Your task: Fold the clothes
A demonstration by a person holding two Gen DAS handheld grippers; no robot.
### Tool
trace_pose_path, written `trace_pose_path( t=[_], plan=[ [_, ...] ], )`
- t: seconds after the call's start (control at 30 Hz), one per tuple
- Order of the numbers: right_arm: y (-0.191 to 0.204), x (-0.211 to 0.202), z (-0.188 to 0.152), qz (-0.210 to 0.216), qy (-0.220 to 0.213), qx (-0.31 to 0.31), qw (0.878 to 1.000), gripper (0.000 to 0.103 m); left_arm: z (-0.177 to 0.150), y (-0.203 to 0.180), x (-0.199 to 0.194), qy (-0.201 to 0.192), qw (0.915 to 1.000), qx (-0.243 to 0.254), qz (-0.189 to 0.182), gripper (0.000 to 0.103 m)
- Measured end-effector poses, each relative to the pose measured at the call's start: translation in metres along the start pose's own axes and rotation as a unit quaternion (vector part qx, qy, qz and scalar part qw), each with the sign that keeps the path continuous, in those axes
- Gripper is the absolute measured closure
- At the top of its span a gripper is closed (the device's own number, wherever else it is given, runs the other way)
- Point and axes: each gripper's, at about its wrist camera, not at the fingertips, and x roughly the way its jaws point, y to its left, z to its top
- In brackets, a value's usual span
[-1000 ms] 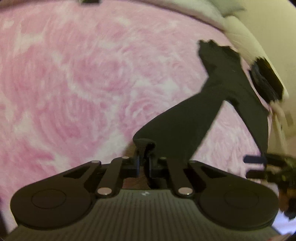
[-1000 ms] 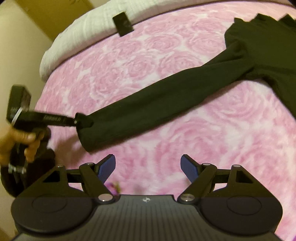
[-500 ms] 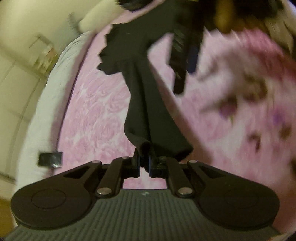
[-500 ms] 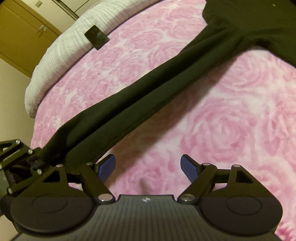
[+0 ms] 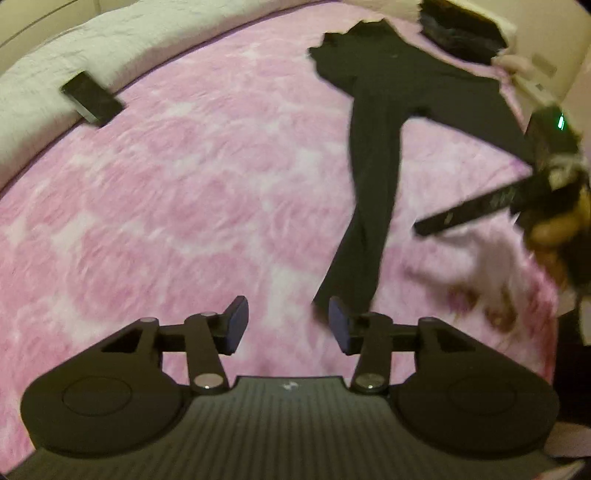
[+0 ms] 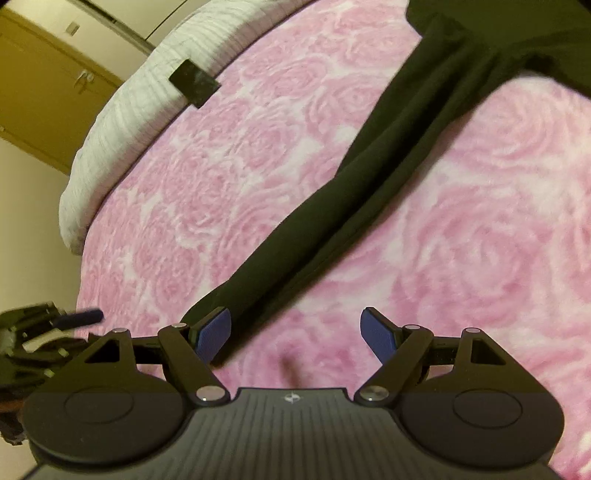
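Observation:
A black long-sleeved garment (image 5: 391,85) lies spread on the pink rose blanket (image 5: 184,206), one sleeve (image 5: 369,206) stretched toward me. My left gripper (image 5: 287,323) hovers above the blanket, jaws opening, with only blanket between its blue pads (image 5: 236,321). The cuff (image 5: 343,291) ends just behind its right finger, free of it. In the right wrist view the sleeve (image 6: 369,177) runs down to my right gripper (image 6: 297,332), which is open wide. The cuff's end (image 6: 236,302) lies by its left pad (image 6: 214,332) without being pinched.
A flat black phone-like object (image 5: 92,98) lies on the white quilt's (image 5: 55,55) edge, far left. A dark folded pile (image 5: 458,33) sits at the bed's far right. A hand (image 5: 550,232) holds the right gripper's fingers (image 5: 469,208) there. A wooden cabinet (image 6: 40,92) stands beyond the bed.
My left gripper has let go of the cuff and opened; the sleeve now lies flat on the blanket. My right gripper, still open, has come down closer to the cuff.

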Motion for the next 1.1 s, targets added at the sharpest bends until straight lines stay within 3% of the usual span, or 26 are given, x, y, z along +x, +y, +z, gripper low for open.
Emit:
trace_pose_path(
  t=[0.13,0.27,0.43,0.63,0.77,0.93,1.0,1.1],
  plan=[
    [-0.006,-0.004,-0.005,-0.012,-0.027,0.02,0.999,0.023,0.034,-0.023,0.043,0.018,0.9957,0.055,-0.073,0.059],
    [-0.019,-0.023,-0.002,-0.029,-0.061,0.036,0.997,0.023,0.068,-0.042,0.094,0.033,0.9902,0.08,-0.109,0.06],
    [-0.054,-0.048,0.017,-0.054,-0.093,0.058,0.993,0.023,0.13,-0.04,0.139,0.027,0.9886,0.041,-0.143,0.06],
    [-0.111,-0.06,0.065,-0.06,-0.125,0.098,0.986,0.023,0.215,-0.022,0.192,0.017,0.9868,-0.028,-0.158,0.06],
    [-0.14,-0.055,0.098,-0.051,-0.124,0.114,0.984,0.023,0.271,-0.011,0.238,0.016,0.982,-0.078,-0.171,0.06],
    [-0.163,-0.053,0.127,-0.034,-0.106,0.101,0.989,0.023,0.327,-0.007,0.305,0.036,0.977,-0.116,-0.175,0.068],
    [-0.168,-0.053,0.134,-0.031,-0.099,0.082,0.991,0.023,0.338,-0.012,0.323,0.05,0.9733,-0.122,-0.188,0.068],
    [-0.176,-0.052,0.136,-0.032,-0.09,0.074,0.993,0.023,0.349,-0.038,0.344,0.081,0.974,-0.077,-0.197,0.068]
  ],
)
